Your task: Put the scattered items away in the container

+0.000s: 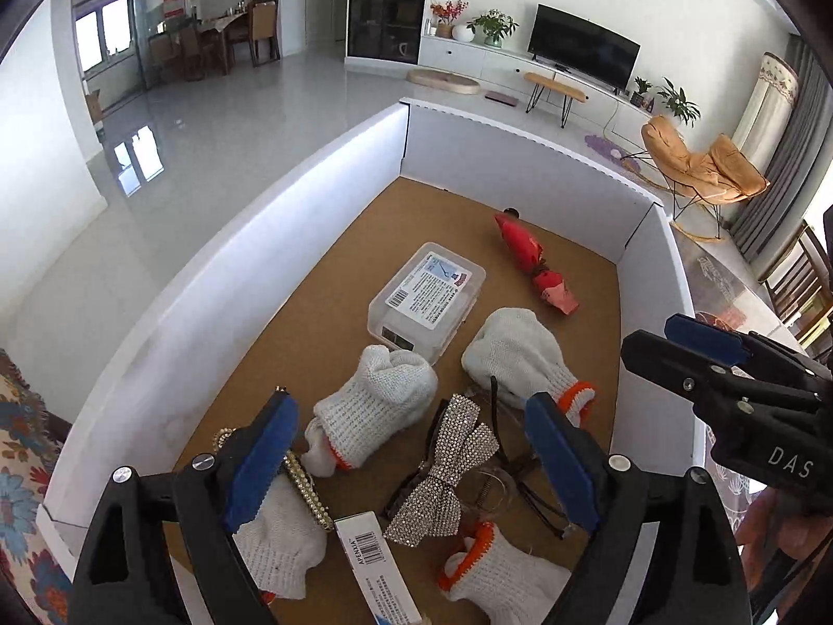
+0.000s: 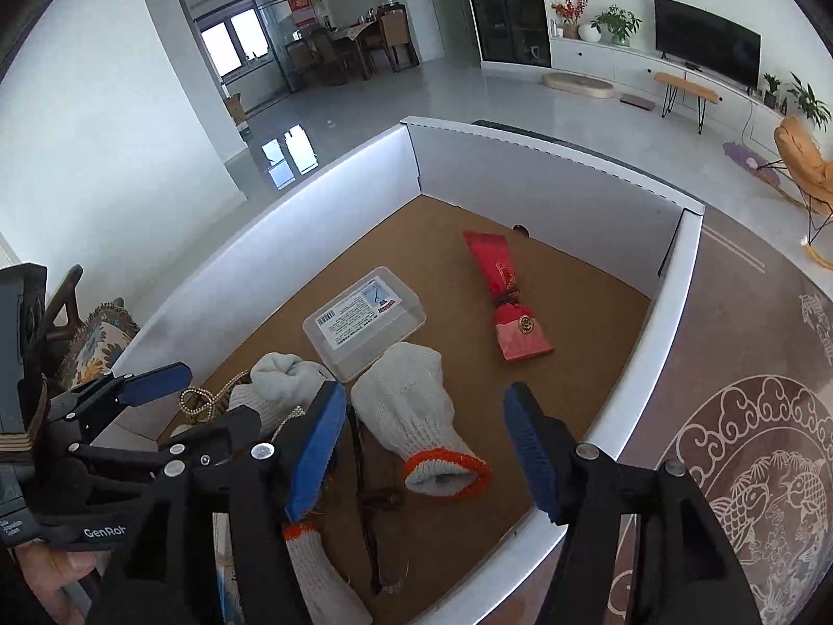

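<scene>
The container is a white-walled box (image 1: 234,281) with a brown cardboard floor (image 2: 572,312). Inside lie several white knit gloves with orange cuffs (image 1: 520,349) (image 2: 411,406), a rhinestone bow (image 1: 447,474), dark glasses (image 1: 528,489), a clear plastic box (image 1: 427,297) (image 2: 364,323), a red pouch (image 1: 526,250) (image 2: 507,291), a gold beaded band (image 1: 307,484) and a barcoded carton (image 1: 375,567). My left gripper (image 1: 411,406) hangs open above the bow and gloves, holding nothing. My right gripper (image 2: 424,390) stands open over one glove, its pads clear of it.
A brown tabletop with a white carp pattern (image 2: 755,469) borders the box on the right. A floral cushion (image 1: 21,469) lies to the left. A hand (image 2: 47,573) holds the left gripper's handle. Beyond the box is an open living-room floor.
</scene>
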`<state>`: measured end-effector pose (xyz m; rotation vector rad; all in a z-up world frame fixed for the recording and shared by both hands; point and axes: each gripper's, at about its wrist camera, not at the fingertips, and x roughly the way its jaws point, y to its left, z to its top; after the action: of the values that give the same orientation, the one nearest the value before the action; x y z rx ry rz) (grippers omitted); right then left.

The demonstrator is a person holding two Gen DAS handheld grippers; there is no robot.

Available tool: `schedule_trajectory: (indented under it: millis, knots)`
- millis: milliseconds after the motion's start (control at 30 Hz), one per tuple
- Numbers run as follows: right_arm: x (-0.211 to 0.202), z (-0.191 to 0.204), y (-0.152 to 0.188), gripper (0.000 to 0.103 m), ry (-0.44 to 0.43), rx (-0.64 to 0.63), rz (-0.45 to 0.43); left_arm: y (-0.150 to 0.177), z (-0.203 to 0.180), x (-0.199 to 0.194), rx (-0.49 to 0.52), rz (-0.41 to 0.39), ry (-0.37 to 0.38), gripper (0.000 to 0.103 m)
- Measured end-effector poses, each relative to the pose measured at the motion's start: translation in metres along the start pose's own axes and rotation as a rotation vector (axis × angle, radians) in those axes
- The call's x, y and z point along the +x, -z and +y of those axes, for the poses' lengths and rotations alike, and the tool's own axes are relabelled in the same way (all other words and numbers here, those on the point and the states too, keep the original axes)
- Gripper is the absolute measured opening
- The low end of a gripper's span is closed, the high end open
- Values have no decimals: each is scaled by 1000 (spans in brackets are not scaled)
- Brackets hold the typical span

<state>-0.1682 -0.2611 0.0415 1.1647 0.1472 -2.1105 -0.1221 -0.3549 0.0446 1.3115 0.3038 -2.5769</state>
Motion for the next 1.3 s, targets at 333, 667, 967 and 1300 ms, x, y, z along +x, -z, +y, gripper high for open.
schedule_trajectory:
  millis: [333, 667, 967, 1300]
  knots:
    - [-49, 8, 27, 64, 39, -107, 5, 7, -28, -62, 14, -130, -119, 94]
    - [-60, 16, 29, 64, 52, -147, -8, 10, -37, -81, 31, -178, -180, 103]
    - [-53, 19, 34, 64, 43, -108, 17, 14, -23, -74, -42, -113, -142, 103]
    - [-61, 26, 44, 64, 32, -115, 5, 22, -16, -82, -100, -68, -150, 103]
